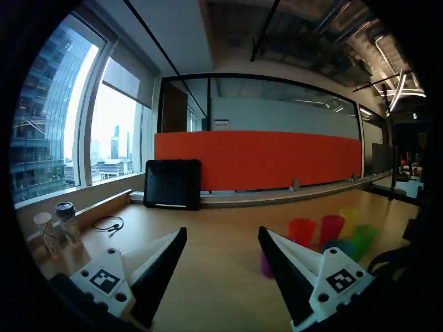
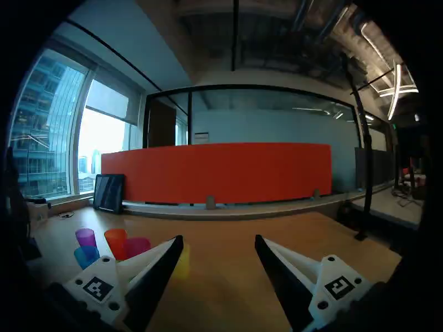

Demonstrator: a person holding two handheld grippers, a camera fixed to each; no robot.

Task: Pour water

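- Nearest, at the bottom of the left gripper view, the left gripper (image 1: pixel 221 229) is released, its jaws wide apart above the wooden table (image 1: pixel 221 276), grasping nothing.
- The right gripper (image 2: pixel 217 238), at the bottom of the right gripper view, is likewise released and empty.
- Just beyond, the coloured cups (image 1: pixel 331 228) stand clustered at lower right of the left gripper view.
- Farther back, a black tablet (image 1: pixel 173 184) leans before an orange panel (image 1: pixel 260 160).
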